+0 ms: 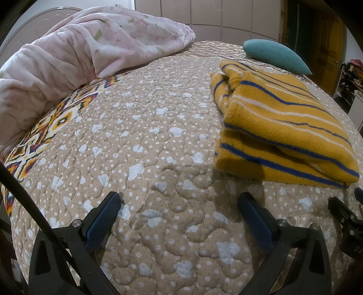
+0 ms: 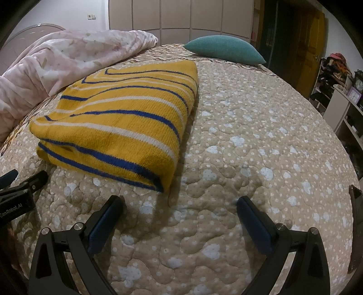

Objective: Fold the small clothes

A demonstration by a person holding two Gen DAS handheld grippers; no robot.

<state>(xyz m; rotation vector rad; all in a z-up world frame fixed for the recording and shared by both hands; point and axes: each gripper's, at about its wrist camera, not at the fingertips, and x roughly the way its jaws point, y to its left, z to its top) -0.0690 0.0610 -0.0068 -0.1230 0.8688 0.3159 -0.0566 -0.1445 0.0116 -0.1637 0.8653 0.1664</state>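
Note:
A yellow knit sweater with blue and white stripes [image 1: 281, 127] lies folded in a rectangle on the beige quilted bedspread [image 1: 147, 136]. It also shows in the right wrist view [image 2: 127, 118] at the left. My left gripper [image 1: 179, 199] is open and empty, low over the bedspread, to the near left of the sweater. My right gripper [image 2: 179, 202] is open and empty, just in front of the sweater's near right corner. Each gripper shows at the edge of the other's view.
A crumpled pink floral blanket [image 1: 79, 52] lies at the back left. A teal cushion [image 1: 276, 55] sits behind the sweater. Wardrobe doors [image 2: 177, 20] stand beyond the bed. Cluttered shelves [image 2: 340, 90] stand at the right past the bed's edge.

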